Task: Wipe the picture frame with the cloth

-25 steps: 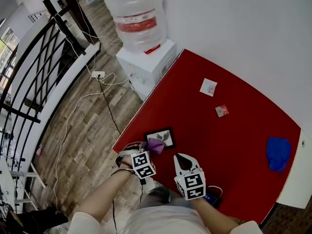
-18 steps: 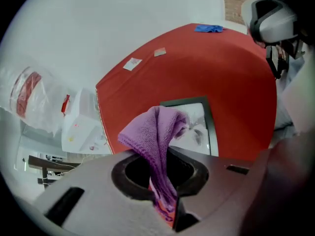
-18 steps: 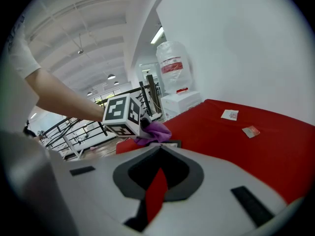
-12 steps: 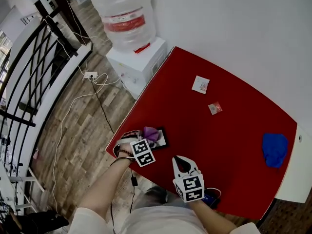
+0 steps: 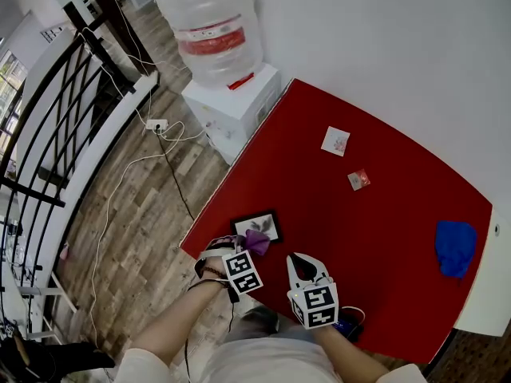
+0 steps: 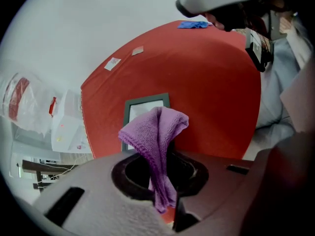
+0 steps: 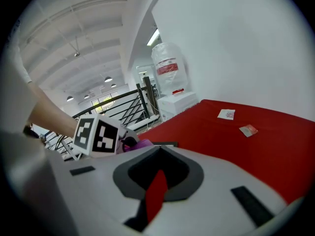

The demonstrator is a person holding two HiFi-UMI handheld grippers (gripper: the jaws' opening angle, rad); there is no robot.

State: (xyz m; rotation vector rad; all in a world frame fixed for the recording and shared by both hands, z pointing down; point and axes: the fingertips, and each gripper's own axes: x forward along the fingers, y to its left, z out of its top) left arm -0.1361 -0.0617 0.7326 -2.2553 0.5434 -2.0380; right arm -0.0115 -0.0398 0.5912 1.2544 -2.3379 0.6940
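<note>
Cloth, purple and bunched into a fold, is pinched between the jaws of the left gripper, its loose end standing up ahead of them. In the head view the same cloth overlaps the near edge of the picture frame, which lies flat on the red table close to its near left corner; whether cloth and glass actually touch cannot be told. From the left gripper view the picture frame shows a dark border round a pale picture, partly hidden behind the fold. The right gripper hangs just to the right of the left gripper, over the table's near edge, its jaws pressed together with nothing between them and only a thin red sliver of table showing through. Well apart, a blue rag lies at the far right corner, and a paper card and a small packet lie near the wall. A water dispenser carrying a large bottle stands beside the table's far left end on the wooden floor.
</note>
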